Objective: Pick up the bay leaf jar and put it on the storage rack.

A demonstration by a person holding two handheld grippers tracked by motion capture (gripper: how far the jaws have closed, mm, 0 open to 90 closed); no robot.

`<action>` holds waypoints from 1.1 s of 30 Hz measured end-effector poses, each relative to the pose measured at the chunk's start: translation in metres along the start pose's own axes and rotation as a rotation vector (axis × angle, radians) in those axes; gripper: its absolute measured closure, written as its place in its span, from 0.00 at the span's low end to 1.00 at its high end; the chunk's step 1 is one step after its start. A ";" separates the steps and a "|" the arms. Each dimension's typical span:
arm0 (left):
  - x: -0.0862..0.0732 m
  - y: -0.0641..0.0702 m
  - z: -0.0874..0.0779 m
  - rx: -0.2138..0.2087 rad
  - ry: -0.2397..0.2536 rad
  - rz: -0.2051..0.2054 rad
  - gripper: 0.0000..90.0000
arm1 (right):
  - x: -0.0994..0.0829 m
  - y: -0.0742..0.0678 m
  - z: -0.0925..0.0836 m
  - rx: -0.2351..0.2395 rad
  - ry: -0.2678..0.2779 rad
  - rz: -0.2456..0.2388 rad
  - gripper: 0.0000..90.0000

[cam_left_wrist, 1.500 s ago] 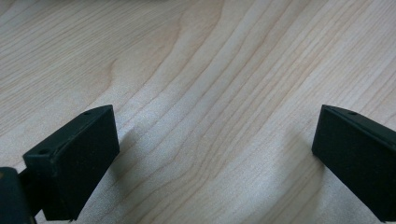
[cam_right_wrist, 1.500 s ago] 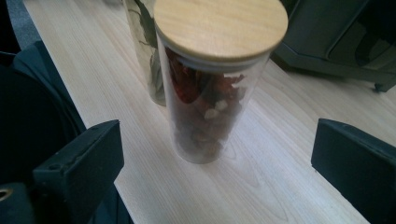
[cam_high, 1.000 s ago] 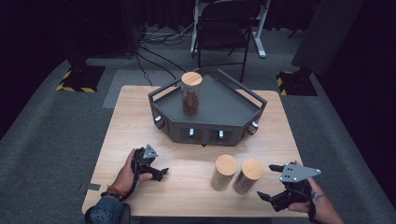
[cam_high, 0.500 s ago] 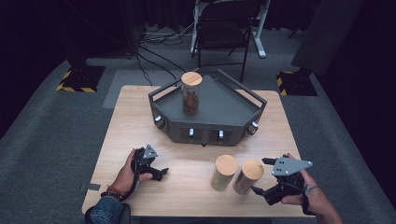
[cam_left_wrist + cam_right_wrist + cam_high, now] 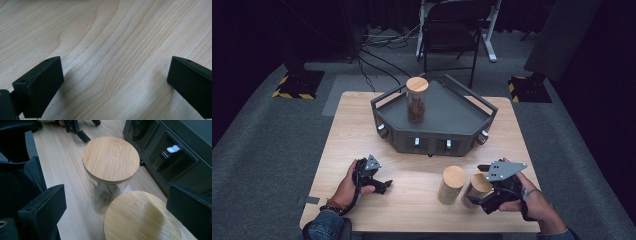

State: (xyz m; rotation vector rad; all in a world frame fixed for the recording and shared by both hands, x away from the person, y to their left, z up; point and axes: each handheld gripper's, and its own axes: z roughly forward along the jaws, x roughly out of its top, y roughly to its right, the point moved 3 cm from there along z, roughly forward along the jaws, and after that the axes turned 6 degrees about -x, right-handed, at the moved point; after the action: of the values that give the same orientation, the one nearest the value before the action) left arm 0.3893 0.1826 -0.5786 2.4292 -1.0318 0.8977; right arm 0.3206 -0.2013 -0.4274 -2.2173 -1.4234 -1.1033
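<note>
A: Right gripper (image 5: 481, 184) sits at the near right of the bench (image 5: 362, 130), jaws spread wide. Nothing clamped. Near jar (image 5: 476, 189) is just in front of it, between the jaws in the right gripper view, no contact visible.

B: Left gripper (image 5: 382, 181)?

A: Near left of the bench, low over bare wood, jaws wide apart, holding nothing. Well apart from the jars.

B: Containers?

A: Three glass jars with round bamboo lids. Near jar (image 5: 142, 216) closest to the right gripper, contents can't be made out. Second jar (image 5: 110, 173) just beside it, on its left in the high view; something pale and crumpled shows through the glass, can't say what. Whether the two touch, can't tell. Third jar (image 5: 416, 100) stands upright on the dark tray (image 5: 452, 112) at the far middle of the bench, dark brown pieces inside, roughly half full.

B: Tray details?

A: Angular, raised rail round the rim, small knobs and white-lit buttons along the front face.

B: Labels, writing?

A: None readable on jars, lids or tray.
</note>
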 end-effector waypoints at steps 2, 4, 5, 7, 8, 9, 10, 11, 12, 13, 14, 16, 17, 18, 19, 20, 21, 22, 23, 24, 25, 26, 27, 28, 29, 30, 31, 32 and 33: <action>0.000 0.000 0.000 0.000 0.000 0.000 0.00 | 0.003 -0.001 0.004 0.010 -0.009 -0.007 0.04; 0.000 0.000 0.000 0.000 0.000 0.000 0.00 | 0.004 -0.002 0.005 0.009 -0.016 -0.014 0.04; 0.000 0.000 0.000 -0.001 0.000 0.001 0.00 | 0.005 -0.002 0.007 0.009 -0.024 -0.019 0.04; 0.000 0.000 0.000 -0.002 0.001 0.001 0.00 | 0.008 -0.003 0.010 0.009 -0.029 -0.018 0.04; 0.000 0.000 0.000 -0.002 0.001 0.000 0.00 | 0.010 -0.003 0.012 0.013 -0.035 -0.023 0.04; 0.000 0.000 0.000 -0.002 0.000 0.000 0.00 | 0.011 -0.004 0.013 0.014 -0.036 -0.025 0.04; 0.000 0.000 0.000 -0.002 0.000 0.000 0.00 | 0.012 -0.004 0.013 0.018 -0.038 -0.026 0.04; 0.000 0.000 0.000 -0.003 0.001 0.000 0.00 | 0.013 -0.005 0.014 0.023 -0.041 -0.024 0.04; 0.000 0.000 0.000 -0.003 0.001 0.000 0.00 | 0.014 -0.005 0.016 0.026 -0.044 -0.023 0.04; 0.000 0.000 0.000 -0.003 0.001 0.000 0.00 | 0.015 -0.006 0.017 0.029 -0.048 -0.023 0.04; 0.000 0.000 0.000 -0.003 0.001 0.000 0.00 | 0.016 -0.006 0.018 0.032 -0.052 -0.025 0.04; 0.000 0.000 0.000 -0.003 0.001 0.000 0.00 | 0.018 -0.006 0.019 0.033 -0.055 -0.019 0.04; 0.000 0.000 0.000 -0.003 0.001 0.000 0.00 | 0.019 -0.006 0.020 0.037 -0.056 -0.015 0.04; 0.000 0.000 0.000 -0.003 0.001 0.000 0.00 | 0.020 -0.006 0.021 0.038 -0.059 -0.013 0.04; 0.000 0.000 0.000 -0.003 0.001 0.001 0.00 | 0.021 -0.005 0.022 0.039 -0.065 -0.011 0.04; 0.000 0.000 0.000 -0.003 0.001 0.001 0.00 | 0.022 -0.005 0.023 0.046 -0.069 -0.007 0.04; 0.000 0.000 0.000 -0.004 0.001 0.001 0.00 | 0.023 -0.005 0.024 0.051 -0.075 -0.007 0.04; 0.000 0.000 0.000 -0.003 0.001 0.002 0.00 | 0.023 -0.005 0.025 0.050 -0.084 -0.006 0.04; 0.000 0.000 0.000 -0.004 0.001 0.002 0.00 | 0.024 -0.005 0.027 0.049 -0.093 -0.008 0.04; 0.000 0.000 0.000 -0.004 0.001 0.002 0.00 | 0.026 -0.005 0.028 0.049 -0.104 -0.008 0.04; 0.000 0.000 0.000 -0.004 0.001 0.002 0.00 | 0.027 -0.005 0.030 0.050 -0.110 -0.009 0.04; 0.000 0.000 0.000 -0.004 0.001 0.002 0.00 | 0.028 -0.005 0.031 0.053 -0.118 -0.006 0.04; 0.000 0.000 0.000 -0.004 0.001 0.002 0.00 | 0.028 -0.005 0.031 0.054 -0.121 -0.005 0.04; 0.000 0.000 0.000 -0.004 0.002 0.002 0.00 | 0.030 -0.005 0.032 0.054 -0.127 -0.002 0.04; 0.000 0.000 0.000 -0.004 0.001 0.002 0.00 | 0.030 -0.004 0.034 0.054 -0.135 -0.004 0.04; 0.000 0.000 0.000 -0.004 0.001 0.002 0.00 | 0.031 -0.005 0.035 0.057 -0.145 -0.006 0.04; 0.000 0.000 0.000 -0.004 0.001 0.002 0.00 | 0.032 -0.004 0.036 0.058 -0.149 -0.007 0.04; 0.000 0.000 0.000 -0.004 0.001 0.002 0.00 | 0.032 -0.004 0.038 0.060 -0.154 -0.006 0.04; 0.000 0.000 0.000 -0.004 0.001 0.002 0.00 | 0.033 -0.005 0.039 0.062 -0.161 -0.006 0.05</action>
State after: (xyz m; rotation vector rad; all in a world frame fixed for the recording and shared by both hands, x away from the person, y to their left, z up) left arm 0.3887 0.1825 -0.5787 2.4243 -1.0347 0.8970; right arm 0.3415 -0.1545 -0.4302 -2.3036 -1.5071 -0.8862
